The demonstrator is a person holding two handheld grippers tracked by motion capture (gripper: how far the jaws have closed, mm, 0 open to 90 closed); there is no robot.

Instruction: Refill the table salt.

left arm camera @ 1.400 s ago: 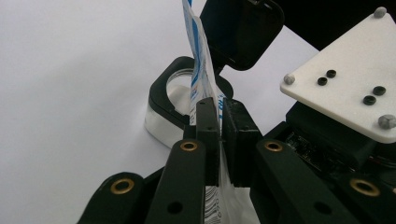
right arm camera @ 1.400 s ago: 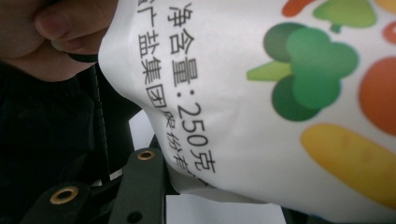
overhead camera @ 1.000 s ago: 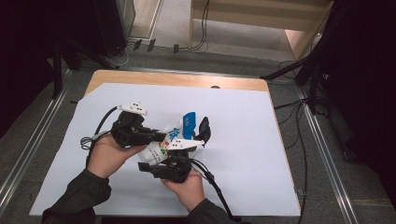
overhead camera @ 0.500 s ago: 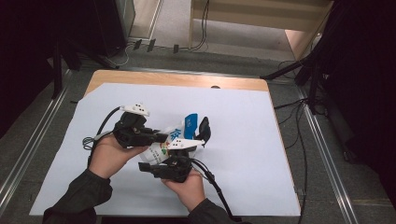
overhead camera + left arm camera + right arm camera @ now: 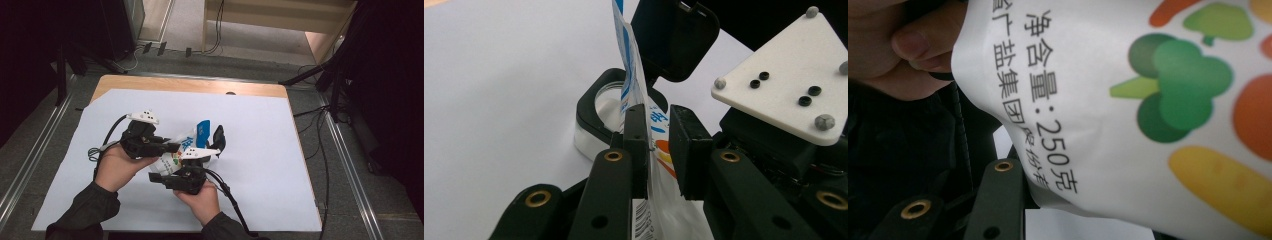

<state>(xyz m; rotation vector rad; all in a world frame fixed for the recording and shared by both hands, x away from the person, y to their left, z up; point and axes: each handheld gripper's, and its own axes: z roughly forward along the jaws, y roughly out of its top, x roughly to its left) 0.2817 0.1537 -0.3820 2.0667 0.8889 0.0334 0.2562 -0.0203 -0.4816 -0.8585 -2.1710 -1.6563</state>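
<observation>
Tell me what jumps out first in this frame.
A white pouch printed with vegetables and blue lettering is held up over the middle of the white sheet, between the left gripper and the right gripper. In the left gripper view the jaws stand on either side of its thin upper edge, over a small clear tub with a black flip lid.

Lab, papered table (image 5: 260,150), floor cables (image 5: 320,145)
</observation>
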